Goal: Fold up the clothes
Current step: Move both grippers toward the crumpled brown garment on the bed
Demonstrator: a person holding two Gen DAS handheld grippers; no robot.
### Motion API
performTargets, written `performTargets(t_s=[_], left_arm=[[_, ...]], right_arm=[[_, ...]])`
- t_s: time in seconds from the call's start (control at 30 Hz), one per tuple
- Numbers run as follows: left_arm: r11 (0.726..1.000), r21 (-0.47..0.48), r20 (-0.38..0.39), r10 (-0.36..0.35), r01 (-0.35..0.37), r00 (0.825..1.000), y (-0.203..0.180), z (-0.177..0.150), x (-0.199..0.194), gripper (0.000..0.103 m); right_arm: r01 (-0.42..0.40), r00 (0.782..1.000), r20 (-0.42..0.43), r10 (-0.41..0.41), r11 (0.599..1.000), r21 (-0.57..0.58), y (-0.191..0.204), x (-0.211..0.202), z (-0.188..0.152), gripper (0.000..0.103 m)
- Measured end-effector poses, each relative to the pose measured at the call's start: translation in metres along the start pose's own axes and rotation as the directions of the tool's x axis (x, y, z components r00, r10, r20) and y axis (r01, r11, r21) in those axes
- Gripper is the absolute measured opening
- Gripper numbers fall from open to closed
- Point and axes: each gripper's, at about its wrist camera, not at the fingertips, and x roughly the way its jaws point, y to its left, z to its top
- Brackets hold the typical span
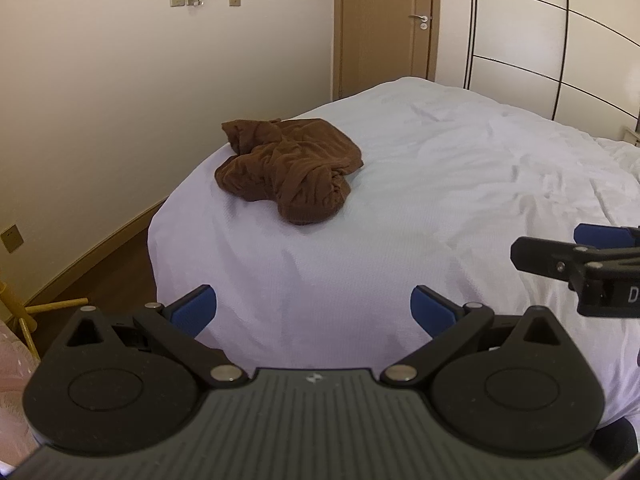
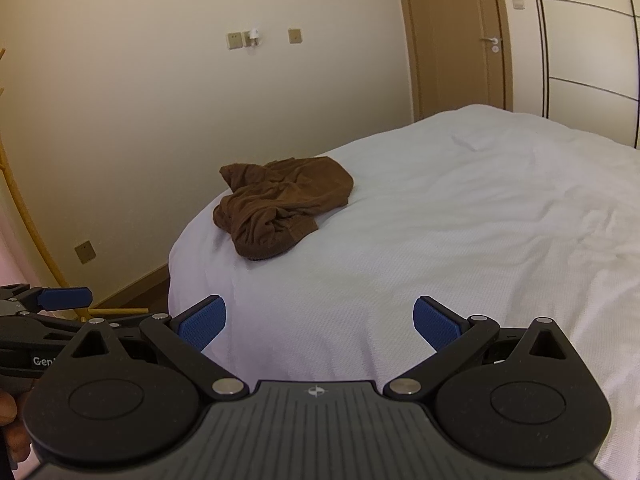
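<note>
A crumpled brown garment [image 1: 288, 168] lies in a heap on the white bed [image 1: 440, 184], near its left corner. It also shows in the right wrist view [image 2: 280, 204]. My left gripper [image 1: 314, 310] is open and empty, held above the near part of the bed, well short of the garment. My right gripper [image 2: 320, 322] is open and empty too, at about the same distance. The right gripper shows at the right edge of the left wrist view [image 1: 580, 256]; the left gripper shows at the left edge of the right wrist view [image 2: 48, 304].
A cream wall [image 1: 120, 80] runs along the bed's left side with a strip of wooden floor [image 1: 112, 280] between. A wooden door [image 1: 384, 24] and white wardrobe panels [image 1: 560, 40] stand behind the bed. A yellow wooden stand [image 1: 24, 312] is at the lower left.
</note>
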Motion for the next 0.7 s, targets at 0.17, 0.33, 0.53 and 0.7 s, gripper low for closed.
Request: performTargets(t_s=[0.17, 0.33, 0.53, 0.7], left_arm=[[1.000, 0.016, 0.017, -0.005, 0.005, 1.000, -0.004, 0.002, -0.004, 0.102], [1.000, 0.030, 0.034, -0.008, 0.007, 0.999, -0.007, 0.005, -0.006, 0.102], [0.998, 0.049, 0.066, 0.034, -0.037, 0.997, 0.006, 0.014, 0.008, 0.102], [0.995, 0.071, 0.082, 0.071, -0.077, 0.994, 0.029, 0.021, 0.045, 0.102]], right_arm=[[0.002, 1.000, 0.018, -0.002, 1.000, 0.009, -0.003, -0.007, -0.001, 0.102], [0.005, 0.999, 0.034, -0.006, 1.000, 0.023, -0.009, -0.014, -0.004, 0.102], [-0.002, 0.999, 0.044, 0.005, 0.999, -0.054, -0.007, 0.007, 0.007, 0.102], [-0.009, 0.999, 0.051, 0.016, 0.992, -0.129, -0.004, 0.027, 0.018, 0.102]])
